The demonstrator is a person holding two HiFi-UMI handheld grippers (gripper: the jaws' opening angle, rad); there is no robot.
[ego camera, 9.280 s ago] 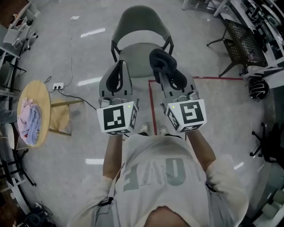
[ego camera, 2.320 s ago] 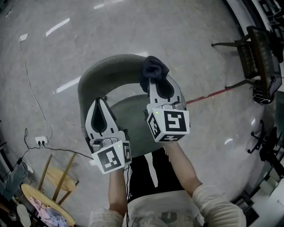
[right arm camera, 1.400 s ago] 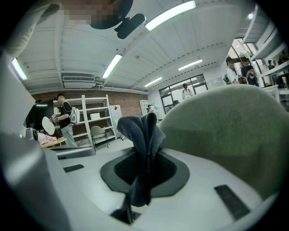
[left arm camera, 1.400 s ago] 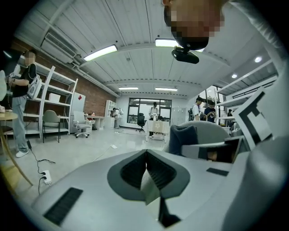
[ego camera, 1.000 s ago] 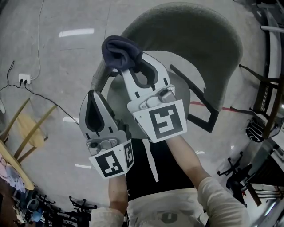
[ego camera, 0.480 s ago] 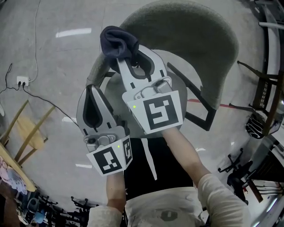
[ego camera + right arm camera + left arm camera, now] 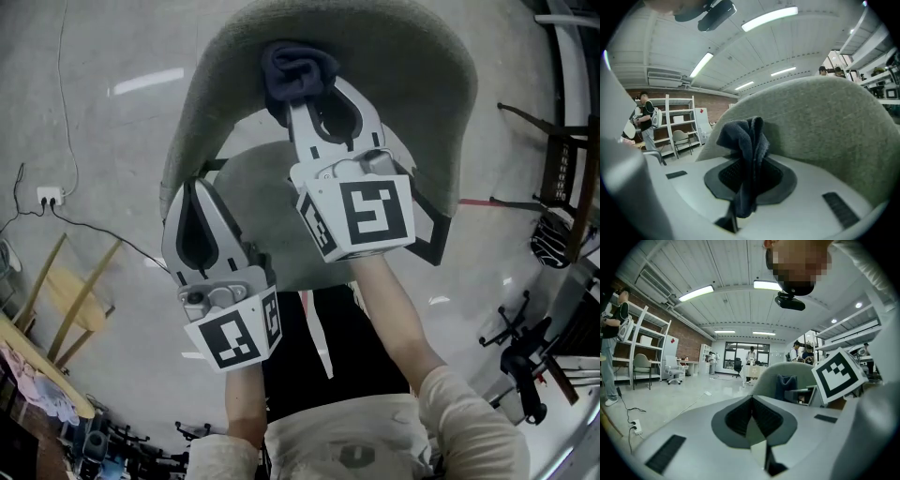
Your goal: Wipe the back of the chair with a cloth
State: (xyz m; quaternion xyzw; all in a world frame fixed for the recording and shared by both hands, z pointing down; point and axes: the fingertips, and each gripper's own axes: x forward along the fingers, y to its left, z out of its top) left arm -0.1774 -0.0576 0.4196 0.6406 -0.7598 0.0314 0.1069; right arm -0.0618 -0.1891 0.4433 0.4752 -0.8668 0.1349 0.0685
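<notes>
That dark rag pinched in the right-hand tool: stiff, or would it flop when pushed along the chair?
Probably floppy: the dark blue towelling cloth folds and droops where the right gripper pinches it. Likely light, since a small pinch holds the whole bunch up. Its nap would probably drag, not slide, on the grey fabric chair back.

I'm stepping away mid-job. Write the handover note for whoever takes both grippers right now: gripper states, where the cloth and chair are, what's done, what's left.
Right gripper: shut on the dark cloth, which bunches out past the jaws.
Left gripper: shut and empty, held lower over the left side of the seat.
Chair: the grey chair back is straight ahead. The cloth is at its upper middle, on the face toward the seat, and seems to touch it.
Done: cloth gripped and brought to the back.
Left: wipe across the back. The pictures don't show how much has been wiped.
</notes>
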